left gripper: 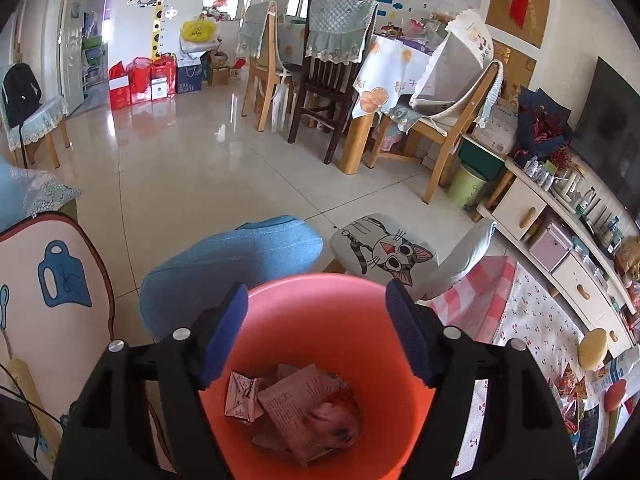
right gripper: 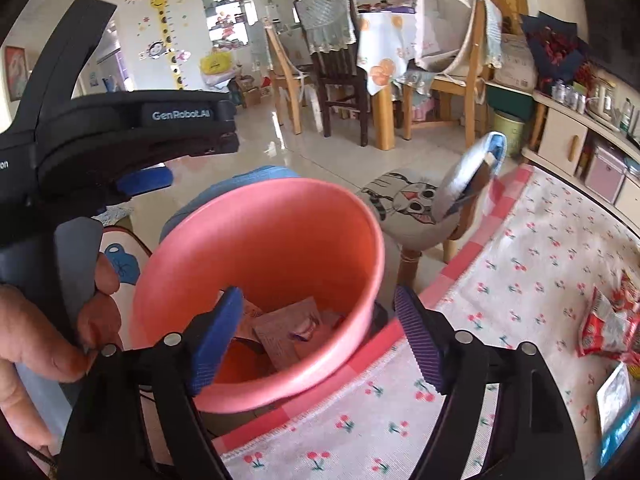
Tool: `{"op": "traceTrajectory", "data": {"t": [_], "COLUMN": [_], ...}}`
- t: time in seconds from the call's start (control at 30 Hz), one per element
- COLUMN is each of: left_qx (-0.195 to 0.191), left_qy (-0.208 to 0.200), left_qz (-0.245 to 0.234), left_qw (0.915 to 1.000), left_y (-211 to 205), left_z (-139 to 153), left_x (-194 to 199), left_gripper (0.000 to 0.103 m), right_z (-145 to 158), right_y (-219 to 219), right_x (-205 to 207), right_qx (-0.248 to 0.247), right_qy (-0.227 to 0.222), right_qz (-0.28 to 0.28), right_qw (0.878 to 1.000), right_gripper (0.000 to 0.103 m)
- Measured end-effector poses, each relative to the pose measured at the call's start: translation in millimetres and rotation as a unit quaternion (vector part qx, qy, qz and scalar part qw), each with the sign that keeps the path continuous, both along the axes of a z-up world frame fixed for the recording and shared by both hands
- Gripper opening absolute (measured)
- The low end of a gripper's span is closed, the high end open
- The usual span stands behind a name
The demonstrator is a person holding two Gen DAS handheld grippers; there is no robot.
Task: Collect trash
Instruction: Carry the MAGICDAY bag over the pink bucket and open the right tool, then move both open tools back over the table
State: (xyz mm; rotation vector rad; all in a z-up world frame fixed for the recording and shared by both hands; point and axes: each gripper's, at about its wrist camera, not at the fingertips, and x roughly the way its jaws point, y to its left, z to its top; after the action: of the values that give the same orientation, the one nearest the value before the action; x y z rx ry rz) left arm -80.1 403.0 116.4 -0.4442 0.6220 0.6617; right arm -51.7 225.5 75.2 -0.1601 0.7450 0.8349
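Note:
A salmon-pink bin (left gripper: 320,304) stands just under my left gripper (left gripper: 316,292), which hangs open over its mouth with nothing between its fingers. At the bottom lie a folded paper carton (left gripper: 240,396), a printed paper wrapper (left gripper: 296,404) and a crumpled pinkish bag (left gripper: 336,420). In the right wrist view the same bin (right gripper: 256,240) tilts against the table edge. My right gripper (right gripper: 318,294) is open; its left finger is over the bin's mouth and its right finger is outside the rim. A red snack wrapper (right gripper: 604,328) lies on the cherry-print tablecloth (right gripper: 520,280).
A hand (right gripper: 40,340) holds the left gripper's black body (right gripper: 120,128) at the left. Behind the bin are a blue cushion (left gripper: 240,260) and a cat-print stool (left gripper: 384,252). More packets (left gripper: 568,384) sit on the cloth at right; a low cabinet (left gripper: 520,208) lines the wall.

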Motion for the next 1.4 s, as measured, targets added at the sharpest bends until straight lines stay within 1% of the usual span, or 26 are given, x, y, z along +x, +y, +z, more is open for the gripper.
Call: {"op": "traceTrajectory", "data": {"t": [0.03, 0.07, 0.17, 0.27, 0.33, 0.43, 0.53, 0.6, 0.77, 0.87, 0.93, 1.03, 1.13, 1.27, 1.4], "left_qx": [0.005, 0.012, 0.029, 0.032, 0.040, 0.055, 0.066, 0.066, 0.070, 0.070, 0.059, 0.032, 0.022, 0.036, 0.049], "left_qy": [-0.002, -0.004, -0.025, -0.054, -0.068, -0.094, -0.102, -0.103, -0.076, -0.069, -0.069, -0.077, -0.076, -0.066, -0.062], "left_qz": [-0.005, -0.011, -0.029, -0.044, -0.047, -0.056, -0.071, -0.084, -0.108, -0.127, -0.136, -0.153, -0.175, -0.205, -0.239], "left_qw": [1.0000, 0.9999, 0.9988, 0.9971, 0.9957, 0.9925, 0.9900, 0.9890, 0.9887, 0.9869, 0.9865, 0.9847, 0.9813, 0.9759, 0.9679], "left_y": [-3.1, -7.2, -19.1, -28.5, -35.0, -44.9, -54.5, -61.0, -80.6, -94.3, -99.6, -105.7, -115.0, -136.4, -160.5], "left_z": [0.5, 1.3, 6.2, 11.8, 15.9, 21.0, 24.4, 25.3, 26.9, 28.3, 28.9, 27.2, 24.8, 21.1, 16.8], "left_x": [0.4, 1.9, 3.7, 3.6, 3.7, 2.8, 4.7, 8.2, 18.1, 20.8, 22.5, 24.1, 27.9, 35.6, 40.5], "left_gripper": [0.077, 0.080, 0.084, 0.085, 0.086, 0.090, 0.091, 0.091, 0.091, 0.091, 0.091, 0.091, 0.091, 0.091, 0.091], "right_z": [0.4, 1.2, 3.7, 4.0, 3.5, 3.4, 1.3, -0.1, -1.1, 1.0, 2.4, 4.2, 5.8, 6.6, 6.2], "right_y": [-5.8, -12.0, -29.4, -45.9, -56.9, -73.1, -91.5, -103.9, -134.3, -152.5, -163.6, -180.0, -193.9, -209.2, -224.7], "right_x": [-0.7, -1.5, -4.8, -8.6, -13.6, -21.4, -27.3, -31.6, -38.4, -42.7, -45.2, -49.3, -52.9, -57.1, -59.0], "right_qx": [0.000, 0.000, -0.010, -0.024, -0.036, -0.050, -0.060, -0.067, -0.076, -0.073, -0.071, -0.064, -0.058, -0.055, -0.053], "right_qy": [-0.003, -0.005, -0.013, -0.020, -0.025, -0.036, -0.043, -0.047, -0.054, -0.057, -0.063, -0.065, -0.069, -0.074, -0.077], "right_qz": [-0.007, -0.014, -0.034, -0.049, -0.056, -0.063, -0.073, -0.080, -0.101, -0.114, -0.122, -0.133, -0.141, -0.148, -0.159], "right_qw": [1.000, 1.000, 0.999, 0.998, 0.997, 0.996, 0.995, 0.993, 0.991, 0.989, 0.988, 0.987, 0.986, 0.985, 0.983], "right_gripper": [0.087, 0.090, 0.090, 0.090, 0.090, 0.090, 0.090, 0.090, 0.090, 0.090, 0.090, 0.090, 0.091, 0.091, 0.091]}}
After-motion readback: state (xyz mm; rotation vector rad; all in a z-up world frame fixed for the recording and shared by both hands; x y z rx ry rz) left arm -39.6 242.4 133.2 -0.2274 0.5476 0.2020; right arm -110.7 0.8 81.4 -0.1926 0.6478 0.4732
